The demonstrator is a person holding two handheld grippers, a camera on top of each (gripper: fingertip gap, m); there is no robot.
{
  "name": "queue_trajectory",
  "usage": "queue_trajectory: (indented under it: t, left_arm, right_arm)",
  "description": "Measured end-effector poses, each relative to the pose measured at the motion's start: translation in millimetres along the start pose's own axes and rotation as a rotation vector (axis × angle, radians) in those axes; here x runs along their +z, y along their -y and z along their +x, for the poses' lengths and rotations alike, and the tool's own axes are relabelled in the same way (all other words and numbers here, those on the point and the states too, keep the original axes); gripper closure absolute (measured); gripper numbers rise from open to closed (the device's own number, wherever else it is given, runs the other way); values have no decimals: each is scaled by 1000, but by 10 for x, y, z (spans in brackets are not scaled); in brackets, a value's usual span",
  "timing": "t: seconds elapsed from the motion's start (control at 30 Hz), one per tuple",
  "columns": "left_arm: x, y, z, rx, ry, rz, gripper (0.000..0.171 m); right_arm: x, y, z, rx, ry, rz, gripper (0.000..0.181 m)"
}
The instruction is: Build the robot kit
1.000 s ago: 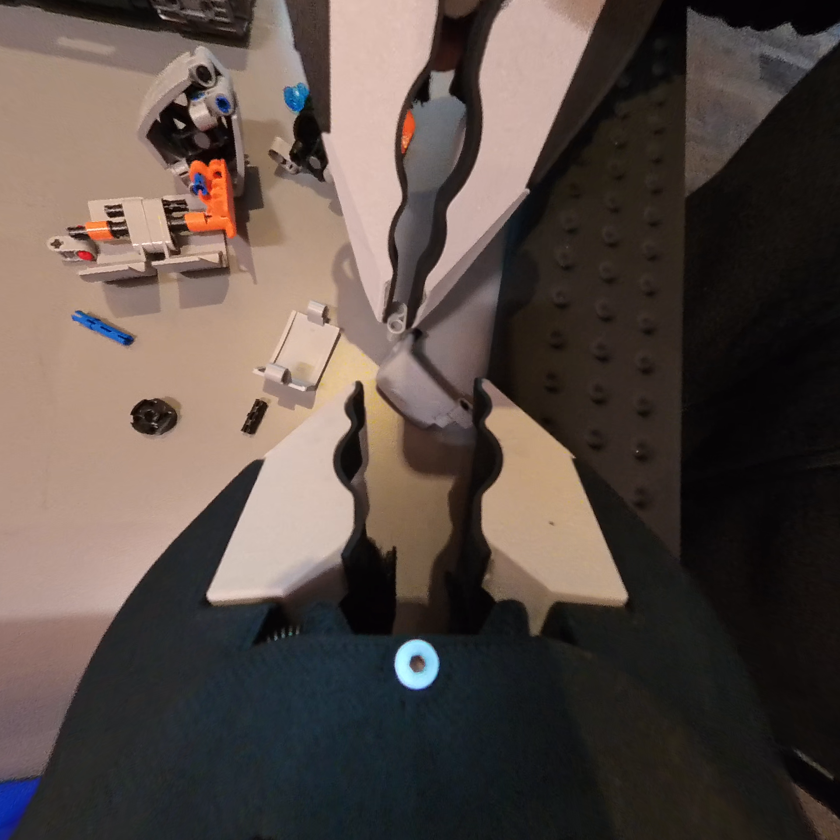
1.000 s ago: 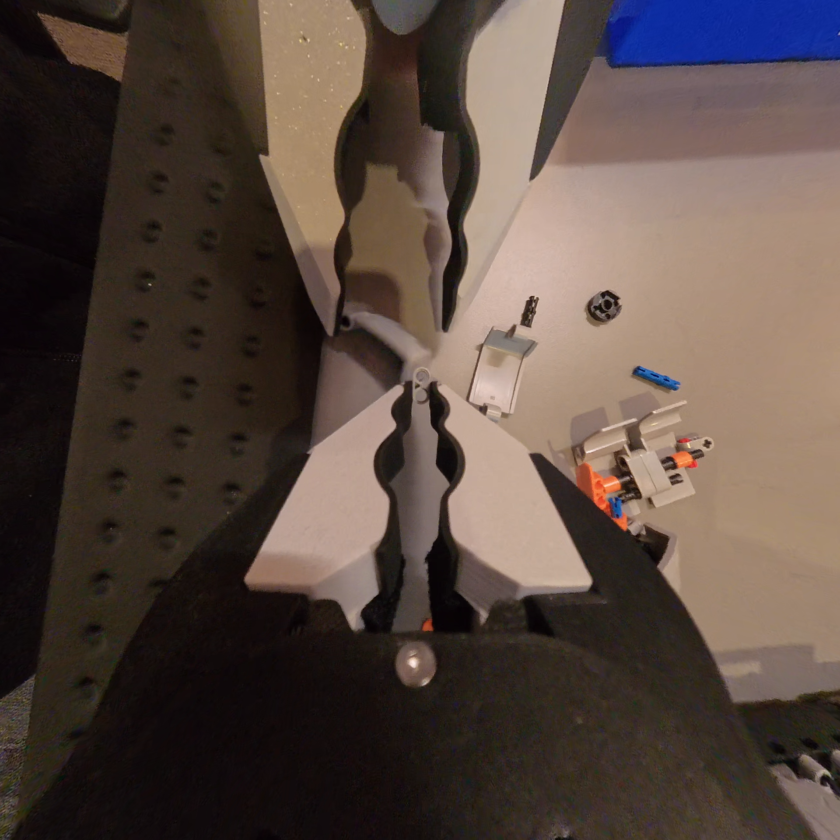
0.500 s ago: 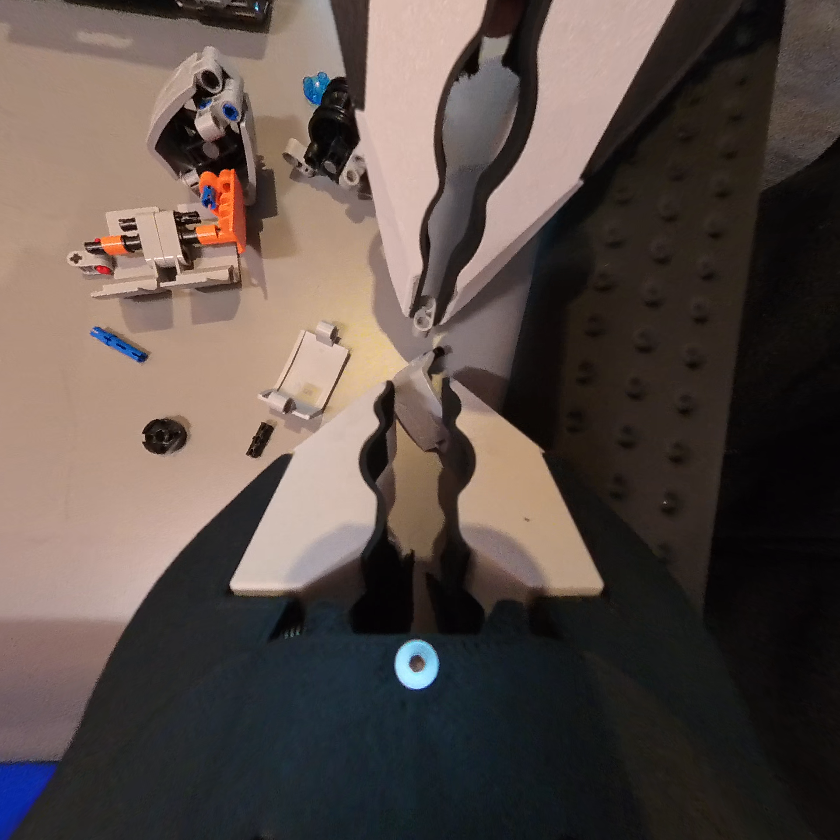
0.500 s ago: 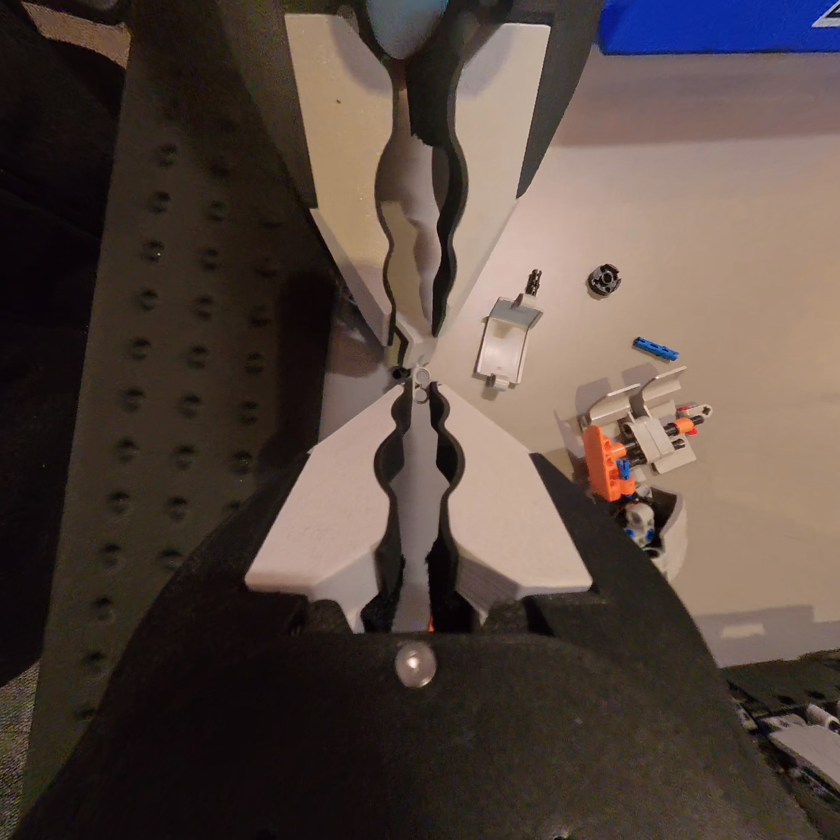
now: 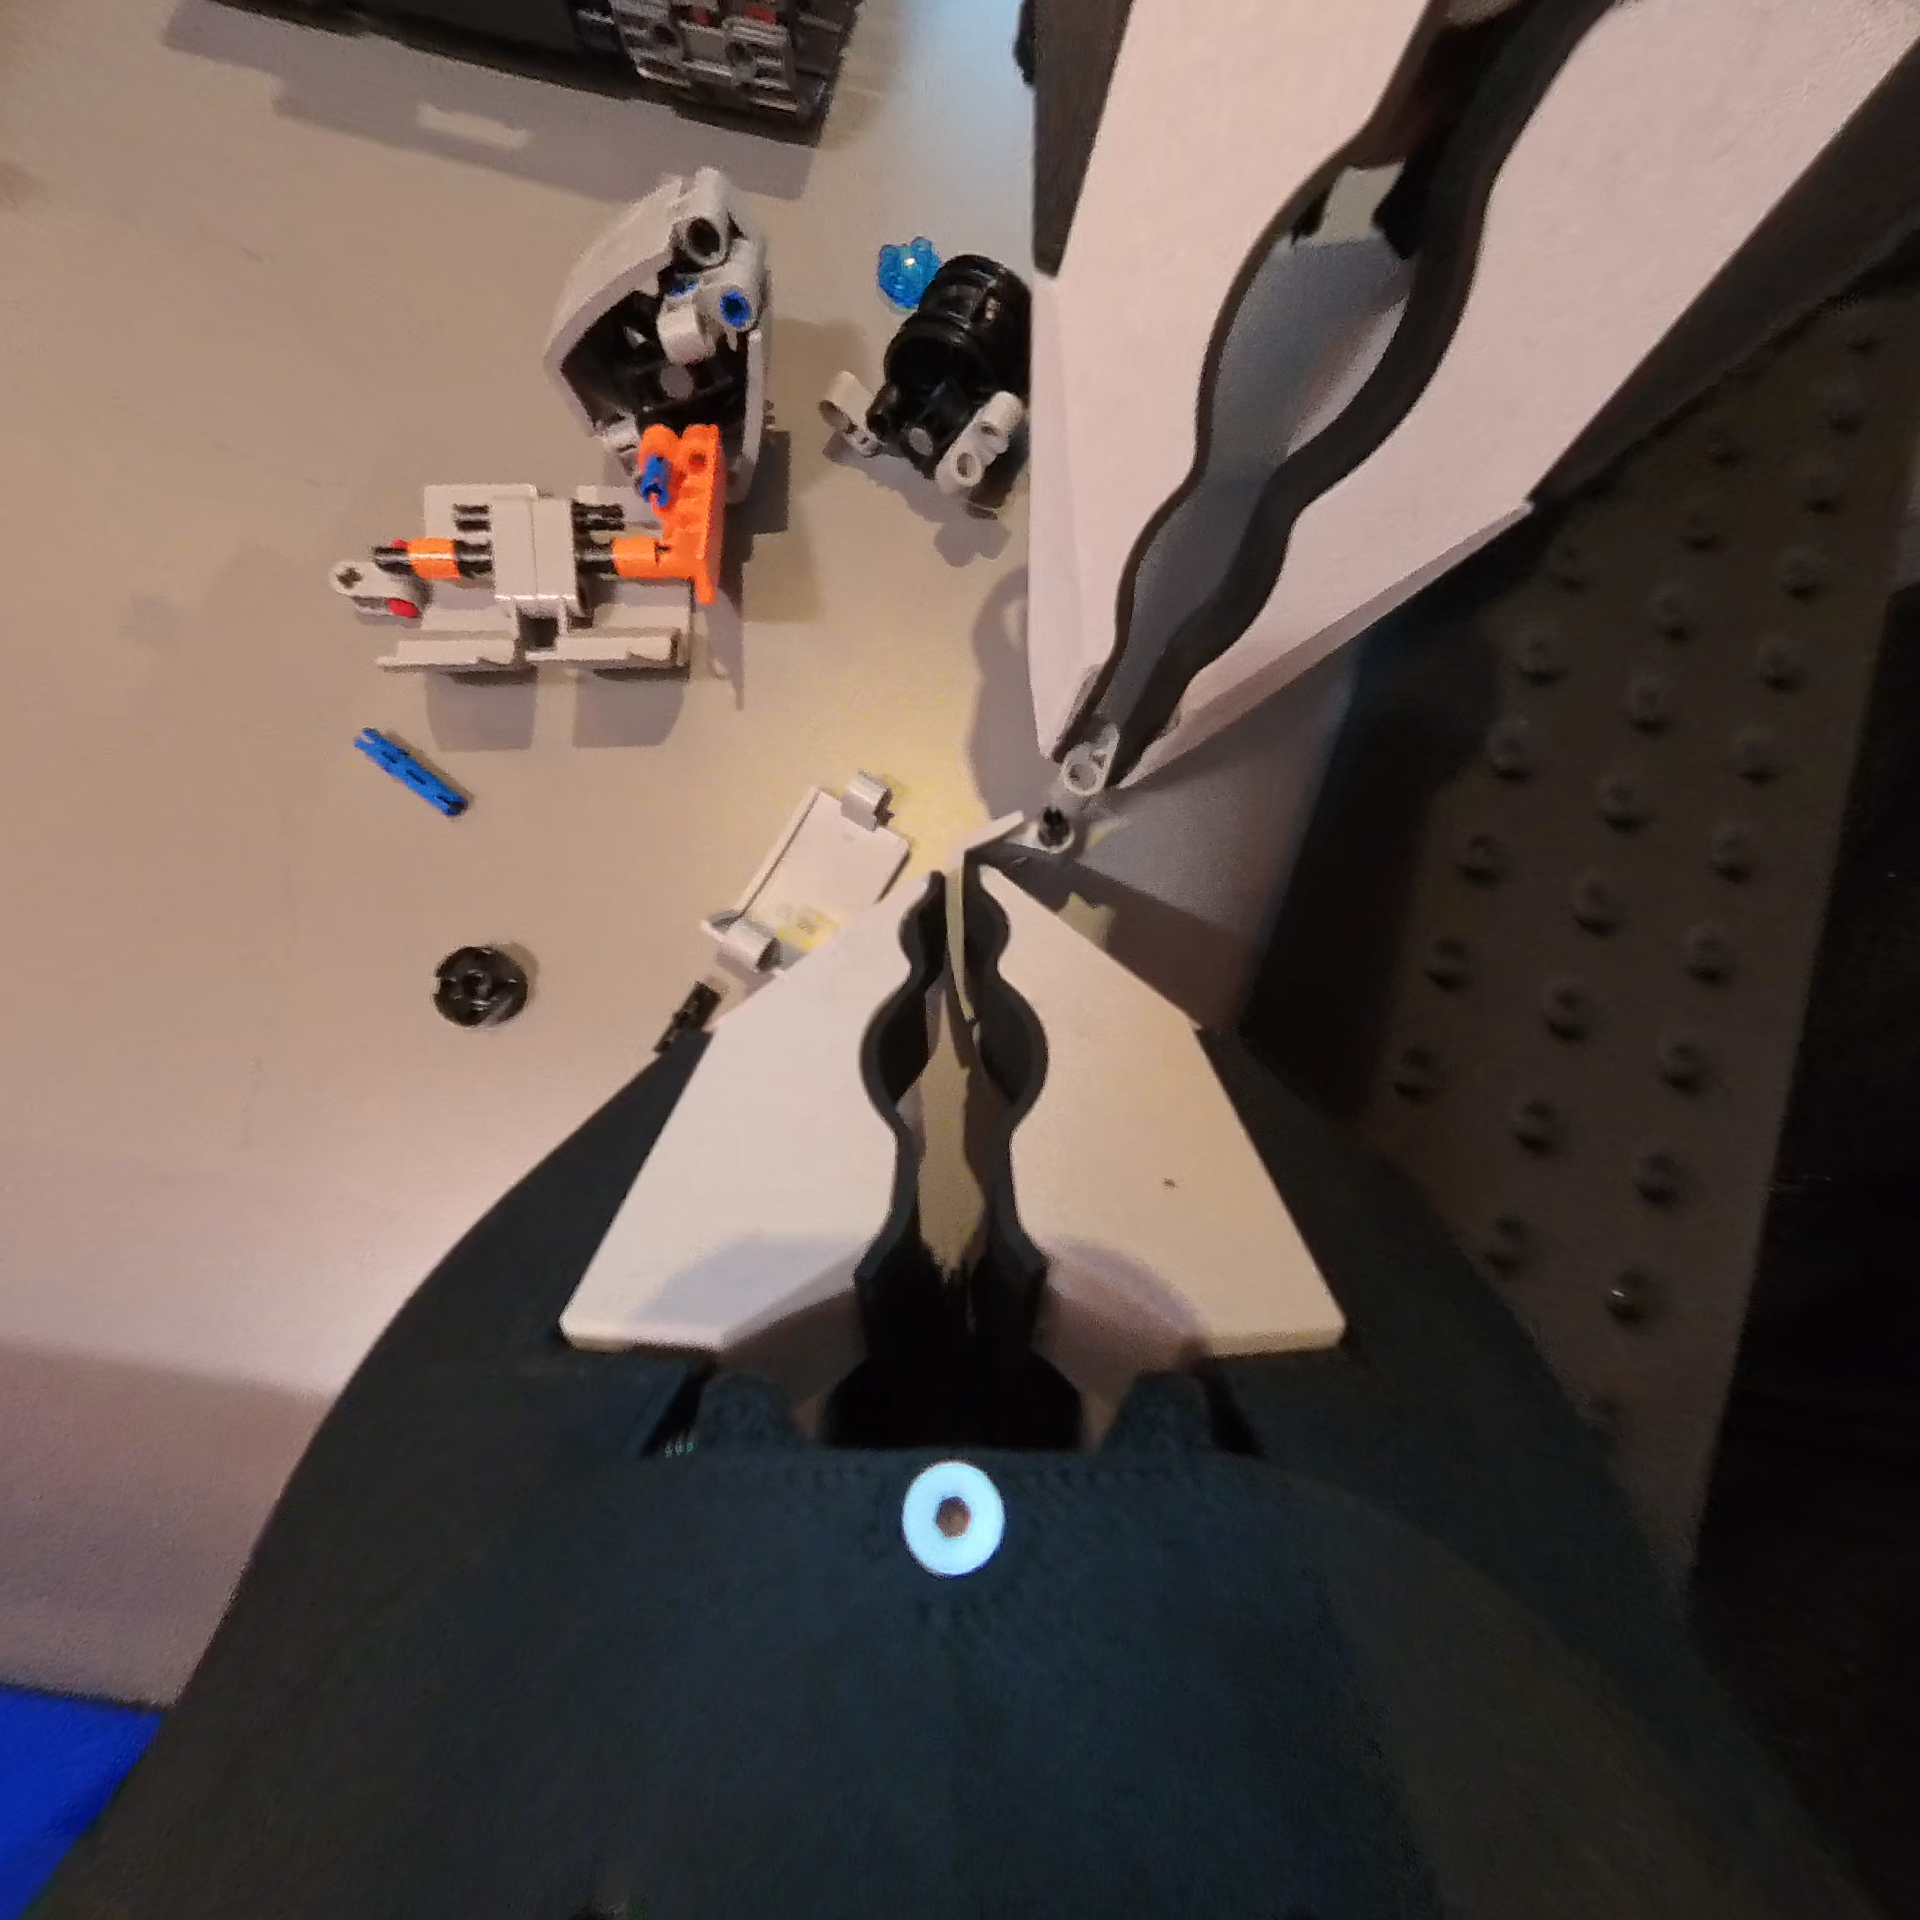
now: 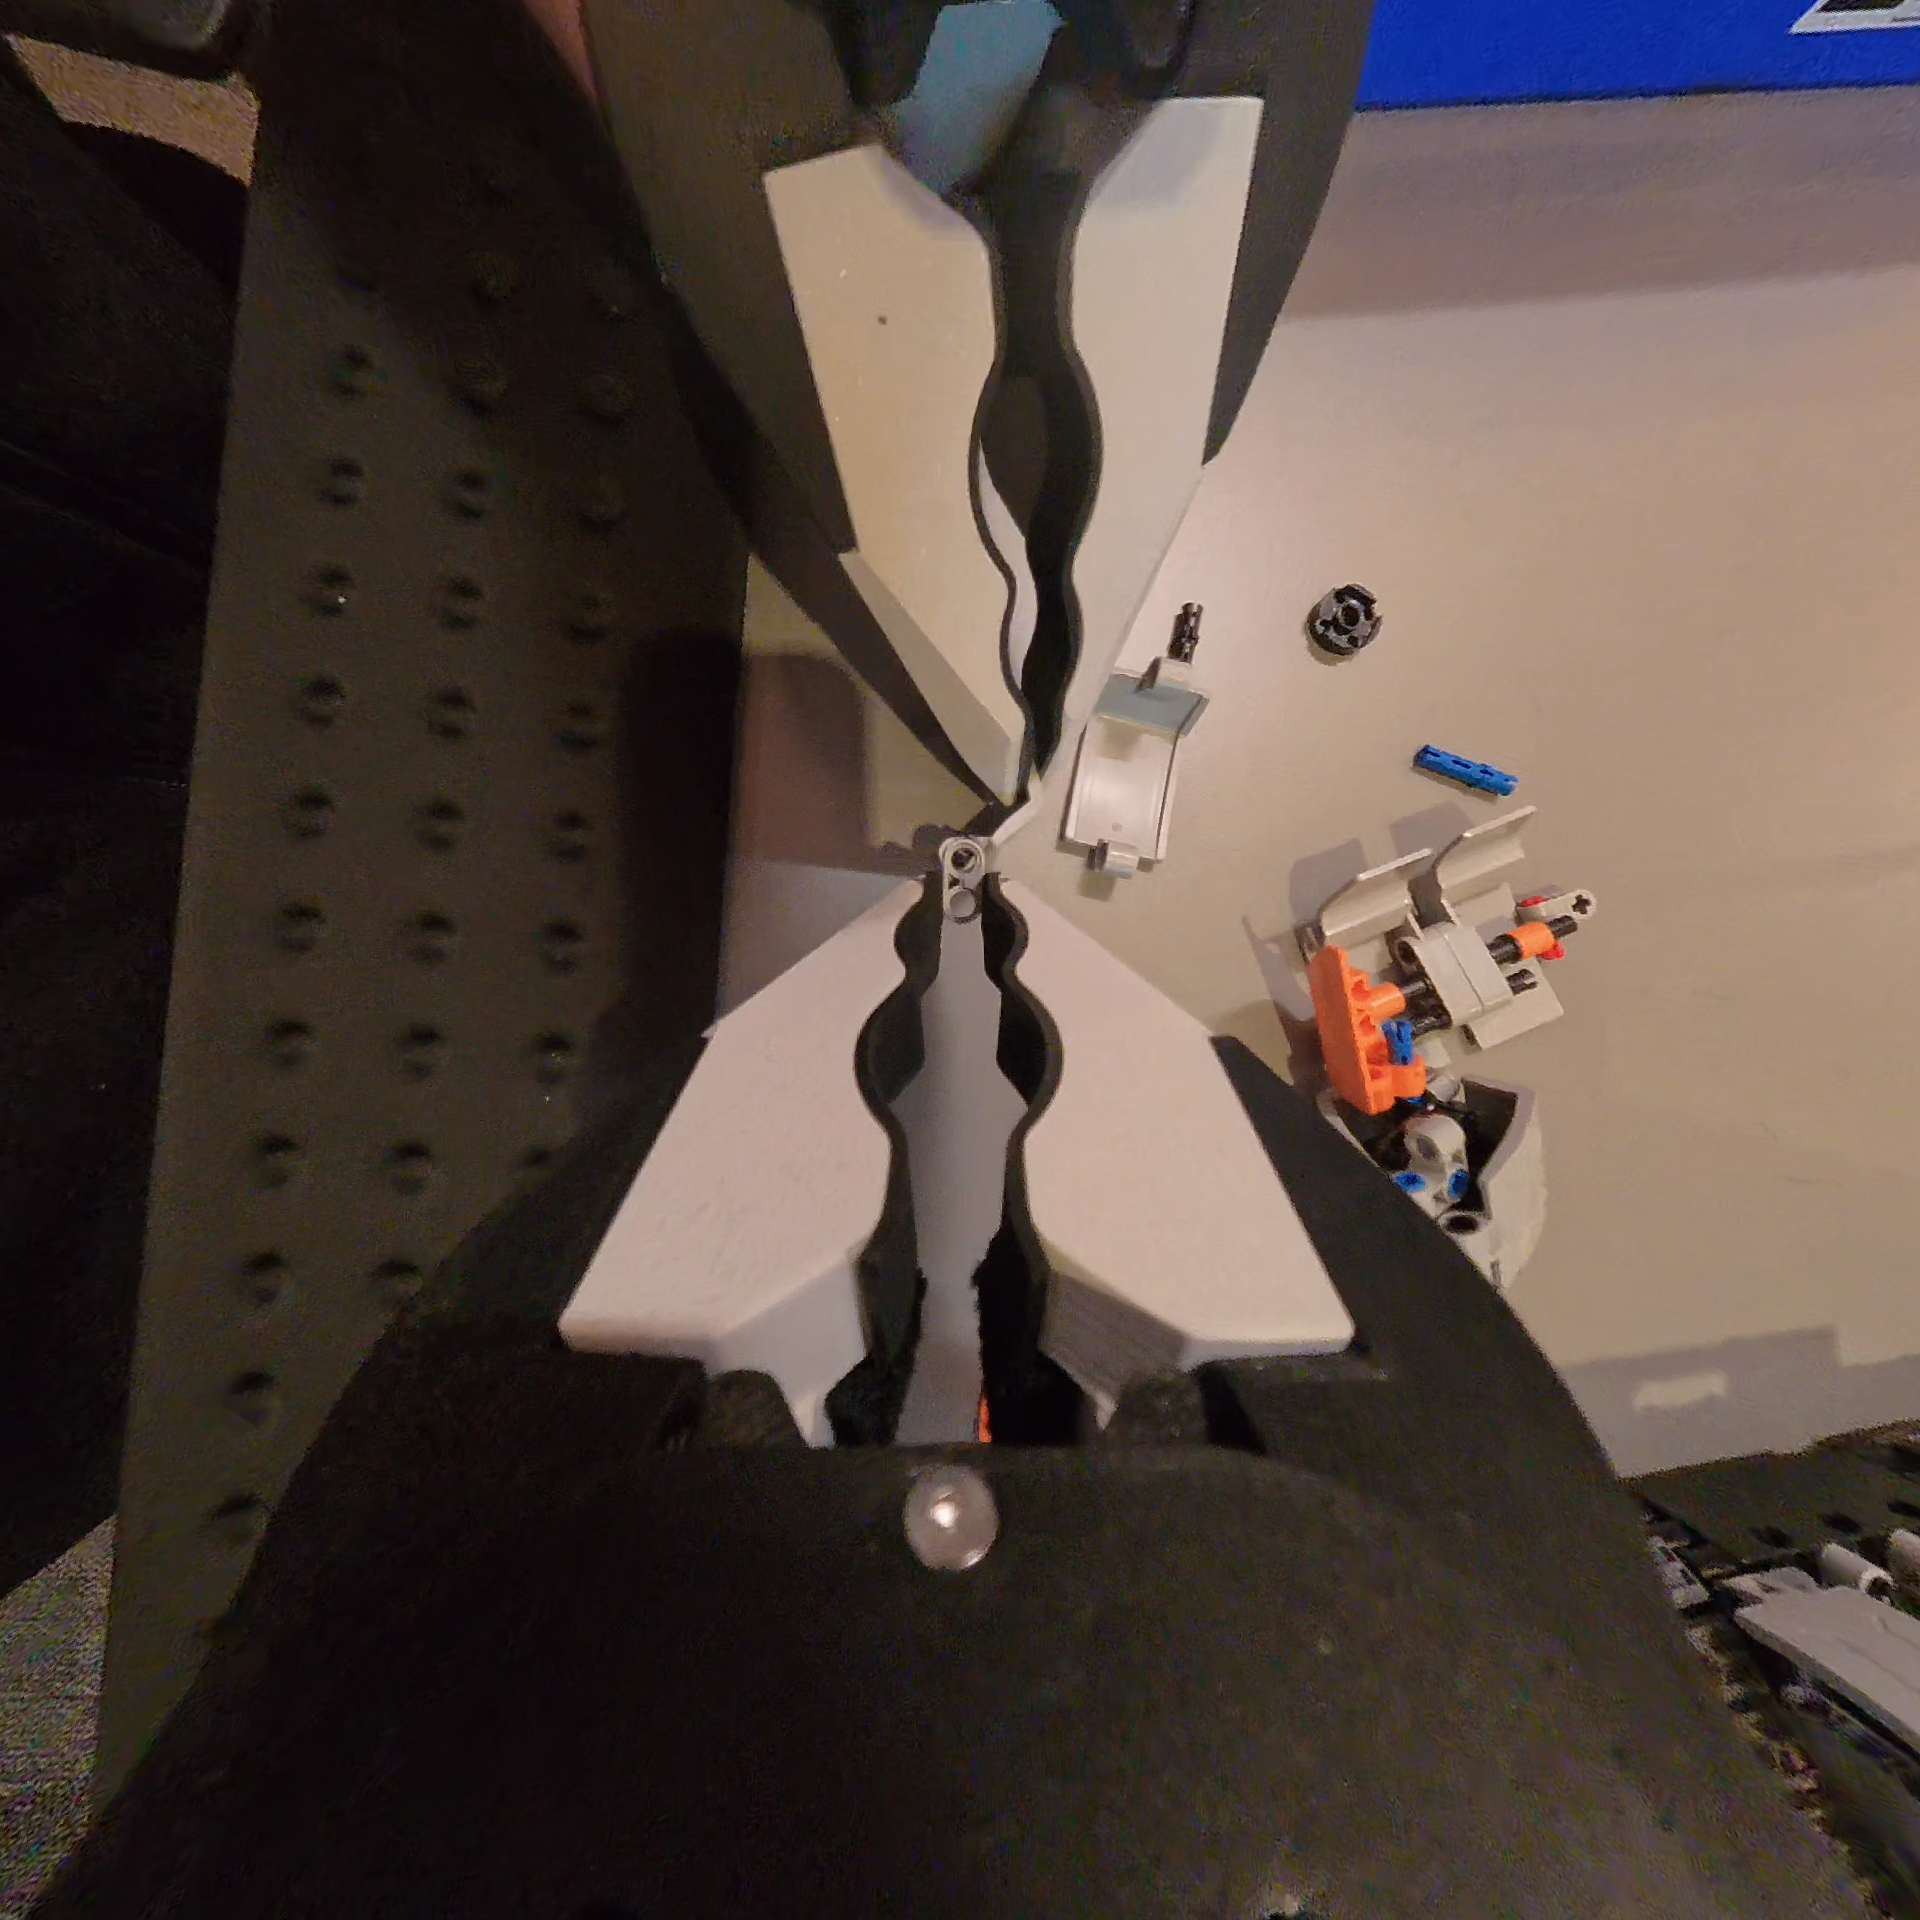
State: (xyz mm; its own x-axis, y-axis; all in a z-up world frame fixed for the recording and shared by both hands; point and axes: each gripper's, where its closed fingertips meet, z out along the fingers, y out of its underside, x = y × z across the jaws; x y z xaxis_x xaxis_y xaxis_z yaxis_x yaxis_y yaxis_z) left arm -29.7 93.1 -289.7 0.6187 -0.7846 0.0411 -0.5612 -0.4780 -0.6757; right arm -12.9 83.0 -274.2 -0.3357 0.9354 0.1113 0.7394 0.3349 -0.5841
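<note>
Since closing, left claw (image 5: 954, 883) pinches grey panel (image 5: 1003, 831).

Loose bricks (image 5: 582, 561) leftward (studded plate (image 5: 1662, 831) right)

We found the black studded parts (image 5: 717, 52) cut off at the desk's (image 5: 208, 1039) far edge. The left gripper (image 5: 951, 883) hid most of its thin grey piece (image 5: 992, 836). The right gripper (image 6: 961, 894) likewise hid its grey liftarm (image 6: 961, 868).

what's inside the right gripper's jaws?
The right gripper is shut on a long grey beam with pin holes at its tip. An orange bit peeks out deep inside; the rest is covered by the fingers.
</note>
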Motion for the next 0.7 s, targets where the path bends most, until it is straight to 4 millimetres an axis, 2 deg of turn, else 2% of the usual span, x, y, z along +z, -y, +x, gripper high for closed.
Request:
queue_trajectory:
  t: [0.2,0.7]
  left_arm:
    - [25,26,-48,99,134,-12,171]
    - [28,38,-81,141,236,3,171]
  right_arm:
    - [43,-58,25,45,14,-24,176]
    - [59,-58,51,96,-82,-9,177]
